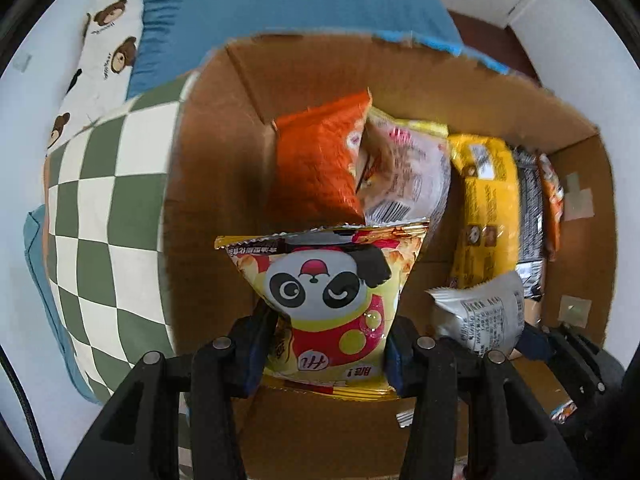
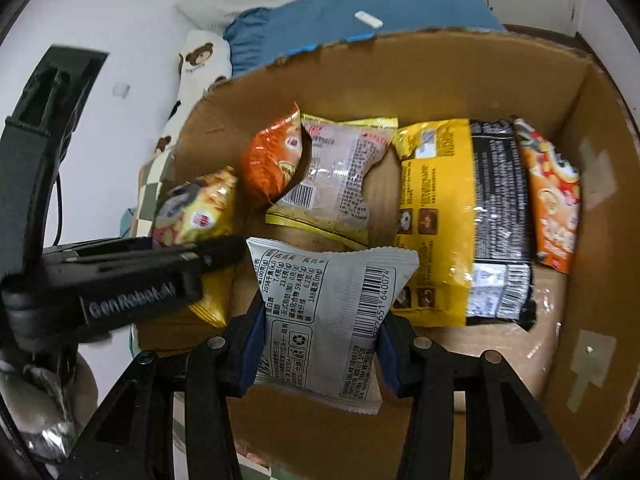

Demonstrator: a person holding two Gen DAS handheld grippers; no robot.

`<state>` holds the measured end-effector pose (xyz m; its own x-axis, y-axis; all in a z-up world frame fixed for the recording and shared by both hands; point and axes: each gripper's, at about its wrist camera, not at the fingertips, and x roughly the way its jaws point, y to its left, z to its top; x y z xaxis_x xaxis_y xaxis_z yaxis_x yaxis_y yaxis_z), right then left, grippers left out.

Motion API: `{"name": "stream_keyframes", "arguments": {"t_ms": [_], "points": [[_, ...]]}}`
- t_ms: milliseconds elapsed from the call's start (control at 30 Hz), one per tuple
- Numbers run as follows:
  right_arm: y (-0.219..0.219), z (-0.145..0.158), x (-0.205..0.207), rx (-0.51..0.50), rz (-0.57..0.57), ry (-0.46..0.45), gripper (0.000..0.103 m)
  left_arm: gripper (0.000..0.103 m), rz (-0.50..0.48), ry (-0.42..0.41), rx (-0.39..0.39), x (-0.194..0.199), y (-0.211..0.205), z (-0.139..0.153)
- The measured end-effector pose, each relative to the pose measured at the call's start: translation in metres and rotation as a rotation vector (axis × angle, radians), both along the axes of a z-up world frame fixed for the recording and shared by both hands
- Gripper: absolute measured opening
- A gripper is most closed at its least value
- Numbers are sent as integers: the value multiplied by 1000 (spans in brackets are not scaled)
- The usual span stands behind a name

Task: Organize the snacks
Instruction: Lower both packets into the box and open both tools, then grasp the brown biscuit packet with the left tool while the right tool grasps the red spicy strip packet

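Observation:
My left gripper (image 1: 326,344) is shut on a yellow panda snack bag (image 1: 324,296) and holds it over the near left part of an open cardboard box (image 1: 208,184). It also shows in the right wrist view (image 2: 200,208), with the left gripper's body (image 2: 132,276) beside it. My right gripper (image 2: 318,346) is shut on a white snack packet (image 2: 324,312), held over the box (image 2: 592,320); the packet shows in the left wrist view (image 1: 480,312). Inside lie an orange bag (image 2: 272,164), a pale packet (image 2: 336,184), a yellow bag (image 2: 436,216), a black packet (image 2: 500,216) and an orange-white bag (image 2: 556,208).
The box sits by a green-and-white checkered cushion (image 1: 104,208), a bear-print pillow (image 1: 104,48) and blue bedding (image 1: 300,4). A white wall (image 2: 100,20) is at the left. Tape patches (image 2: 592,360) mark the box's right wall.

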<state>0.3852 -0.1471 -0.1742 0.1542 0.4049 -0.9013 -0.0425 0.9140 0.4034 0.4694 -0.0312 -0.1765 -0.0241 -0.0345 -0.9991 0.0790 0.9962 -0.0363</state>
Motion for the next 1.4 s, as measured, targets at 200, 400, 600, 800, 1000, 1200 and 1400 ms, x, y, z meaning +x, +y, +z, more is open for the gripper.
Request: {"name": "stream_keyframes", "arguments": {"t_ms": [200,400,600,800,1000,1200,1400], "points": [[8,-19,17,-18,21,74,81,90,25,14,6,0,5,-14],[1,-26,23,-78,26,90,96,91,41,15,-10,-2,9,-15],[-23,-26,17,-135,7,87,97,91,63,-21,-36,-15,10,-1],[-51,-14,4,-193,-32,64,97,91,74,-91,-64,-34,12,17],[-71,15,-19,-214,-59,-3,97,91,62,-190,-55,-61,8,41],[-70,53,-49,-255,-82,-112,97,91,54,-315,-55,-91,4,69],[-62,85,-80,-279,-94,-212,97,91,38,-415,-54,-126,-2,97]]}}
